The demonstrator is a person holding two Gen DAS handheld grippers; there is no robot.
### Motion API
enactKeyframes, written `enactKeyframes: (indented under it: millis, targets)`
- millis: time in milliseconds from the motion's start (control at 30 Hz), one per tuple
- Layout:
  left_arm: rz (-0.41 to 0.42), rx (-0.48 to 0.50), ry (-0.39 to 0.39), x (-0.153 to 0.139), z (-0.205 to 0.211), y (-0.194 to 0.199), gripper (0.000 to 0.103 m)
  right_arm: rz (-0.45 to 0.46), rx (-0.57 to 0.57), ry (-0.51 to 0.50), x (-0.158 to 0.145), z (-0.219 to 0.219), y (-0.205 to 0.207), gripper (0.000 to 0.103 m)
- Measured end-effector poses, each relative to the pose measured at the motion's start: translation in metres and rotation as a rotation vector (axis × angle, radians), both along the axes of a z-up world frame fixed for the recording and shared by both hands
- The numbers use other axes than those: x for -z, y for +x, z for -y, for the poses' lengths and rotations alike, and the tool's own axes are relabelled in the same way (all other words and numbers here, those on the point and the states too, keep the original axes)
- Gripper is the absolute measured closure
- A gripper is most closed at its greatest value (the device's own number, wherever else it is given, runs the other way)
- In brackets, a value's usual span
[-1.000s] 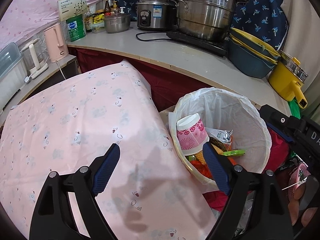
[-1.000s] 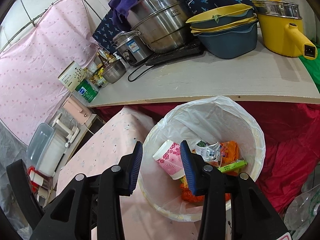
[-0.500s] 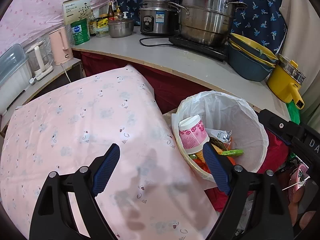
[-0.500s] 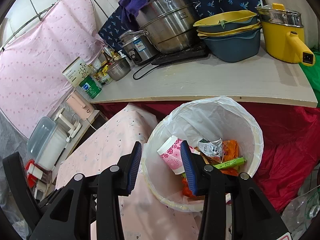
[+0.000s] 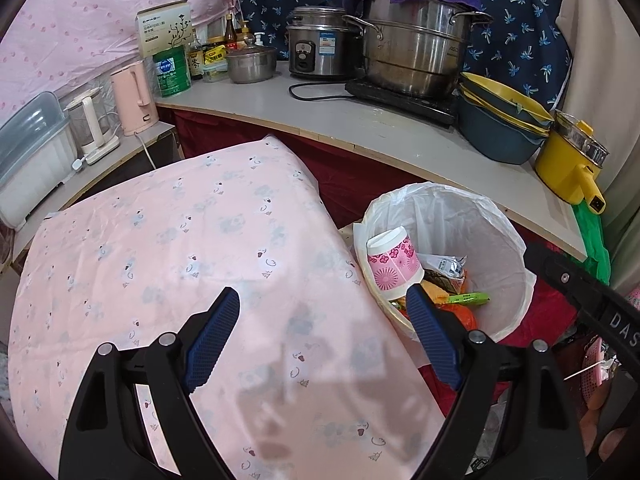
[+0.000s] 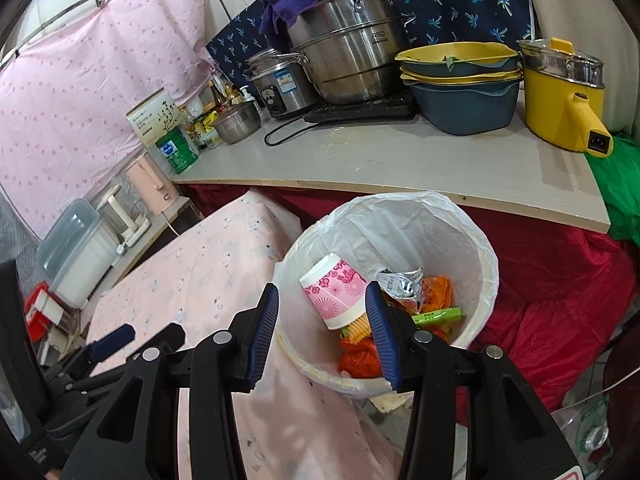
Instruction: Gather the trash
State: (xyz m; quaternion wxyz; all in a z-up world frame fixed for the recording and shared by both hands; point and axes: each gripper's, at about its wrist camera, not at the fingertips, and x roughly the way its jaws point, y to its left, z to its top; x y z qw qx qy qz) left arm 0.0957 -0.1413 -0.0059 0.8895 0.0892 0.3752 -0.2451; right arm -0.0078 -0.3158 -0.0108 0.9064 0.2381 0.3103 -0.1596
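Both tongs have pulled back slightly from the white-lined round trash bin (image 6: pixel 486 268); right tongs (image 6: pixel 322 312) opened wider, now empty. Left tongs (image 5: pixel 322 326) wide open, empty, over the pink patterned cloth (image 5: pixel 180 240). Pink floral paper cup (image 6: pixel 334 294) lies inside the bin with wrappers, below the grey counter (image 6: pixel 400 164).

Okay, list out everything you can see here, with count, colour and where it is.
trash bin: one, white-lined, below the counter
paper cup: one, pink floral, tilted in the bin
wrappers: several, silver and orange, in the bin
green tube: one, in the bin
pink cloth: one, covering a surface left of the bin
steel pot: one large, under a purple towel, on the counter
rice cooker: one, steel
basins: stacked, blue and yellow
yellow pot: one, counter's right end
green tin: one
pink kettle: one
left tongs: open, empty
right tongs: open, empty
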Motion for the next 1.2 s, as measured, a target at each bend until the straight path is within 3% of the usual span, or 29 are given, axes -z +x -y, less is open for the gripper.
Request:
enactKeyframes:
  millis: [467, 667, 933, 1200]
  targets:
    - [0.033, 0.01, 0.044, 0.001, -0.006, -0.031, 0.018, -0.11, -0.042, -0.163, 0.003, -0.03, -0.027, 0.043]
    - [0.045, 0.0, 0.065, 0.003, -0.01, -0.042, 0.016, -0.134, -0.048, -0.22, 0.003, -0.04, -0.038, 0.031]
    - [0.02, -0.011, 0.086, 0.012, -0.014, -0.052, 0.011, -0.154, -0.052, -0.235, 0.006, -0.043, -0.049, 0.02]
    - [0.01, -0.024, 0.089, 0.017, -0.017, -0.06, 0.011, -0.185, -0.054, -0.26, 0.011, -0.048, -0.055, 0.018]
